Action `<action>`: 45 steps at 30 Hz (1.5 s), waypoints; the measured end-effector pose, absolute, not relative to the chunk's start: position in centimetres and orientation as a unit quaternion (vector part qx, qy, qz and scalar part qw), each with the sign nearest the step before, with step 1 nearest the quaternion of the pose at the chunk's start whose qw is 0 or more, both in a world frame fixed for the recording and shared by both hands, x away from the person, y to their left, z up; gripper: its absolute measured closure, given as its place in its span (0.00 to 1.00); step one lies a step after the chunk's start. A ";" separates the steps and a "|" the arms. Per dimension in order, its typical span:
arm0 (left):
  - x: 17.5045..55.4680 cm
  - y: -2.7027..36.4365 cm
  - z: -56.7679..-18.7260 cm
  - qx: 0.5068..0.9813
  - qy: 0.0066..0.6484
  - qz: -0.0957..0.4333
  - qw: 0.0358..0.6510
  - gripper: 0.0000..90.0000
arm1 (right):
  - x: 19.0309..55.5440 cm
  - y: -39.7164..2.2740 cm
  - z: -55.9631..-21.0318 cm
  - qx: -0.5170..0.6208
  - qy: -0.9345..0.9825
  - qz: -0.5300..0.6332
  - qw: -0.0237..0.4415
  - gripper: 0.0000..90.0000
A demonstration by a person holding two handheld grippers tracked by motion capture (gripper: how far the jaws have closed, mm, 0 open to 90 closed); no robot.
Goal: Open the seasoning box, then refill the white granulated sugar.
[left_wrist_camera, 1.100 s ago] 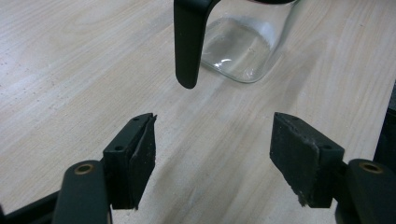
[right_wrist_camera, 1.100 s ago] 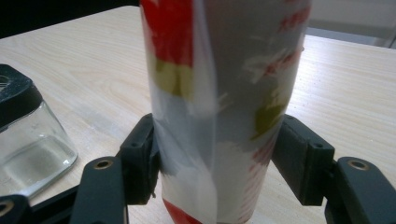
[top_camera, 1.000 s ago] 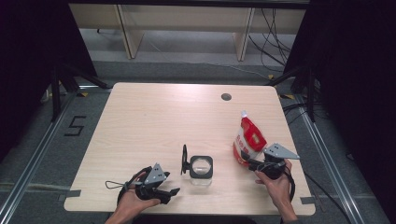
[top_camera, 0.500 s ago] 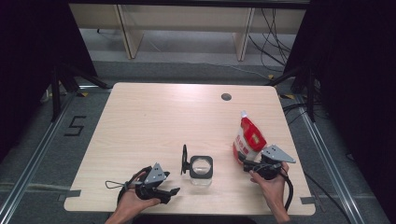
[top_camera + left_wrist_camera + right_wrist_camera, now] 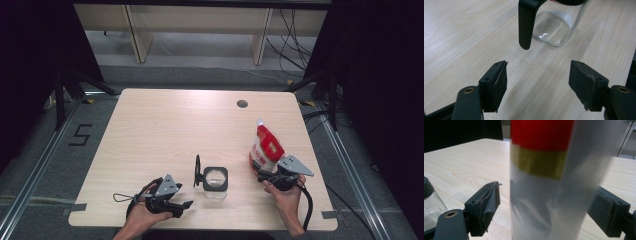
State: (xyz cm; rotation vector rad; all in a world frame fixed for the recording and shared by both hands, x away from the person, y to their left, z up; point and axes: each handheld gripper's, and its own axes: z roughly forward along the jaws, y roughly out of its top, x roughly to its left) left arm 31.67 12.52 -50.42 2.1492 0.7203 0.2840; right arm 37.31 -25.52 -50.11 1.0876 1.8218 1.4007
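Near the counter's front edge, the left tool [image 5: 182,205] rests low in the hand, jaws wide and empty, aimed at the glass jug [image 5: 214,181]. Near the right edge, the right tool [image 5: 261,175] straddles the standing red-and-white pouch [image 5: 265,146]; its jaws have just opened, the left pad clear of it, and the hand has edged closer.

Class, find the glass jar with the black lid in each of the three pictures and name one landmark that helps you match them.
High view: glass jar stands at the table's near middle.
Left gripper view: top centre, its black handle hanging in front.
Right gripper view: jar at the lower left edge.
Shared landmark: the pale wooden tabletop.
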 end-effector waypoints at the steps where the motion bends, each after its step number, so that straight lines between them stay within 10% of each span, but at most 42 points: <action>1: 31.7 12.5 -50.4 0.856 0.286 0.112 0.416 0.34 | 37.5 -25.6 -50.2 0.404 0.688 0.521 0.303 0.20; 45: 31.5 12.6 -50.2 0.857 0.274 0.116 0.421 0.34 | 38.7 -24.8 -51.3 0.400 0.674 0.527 0.329 0.34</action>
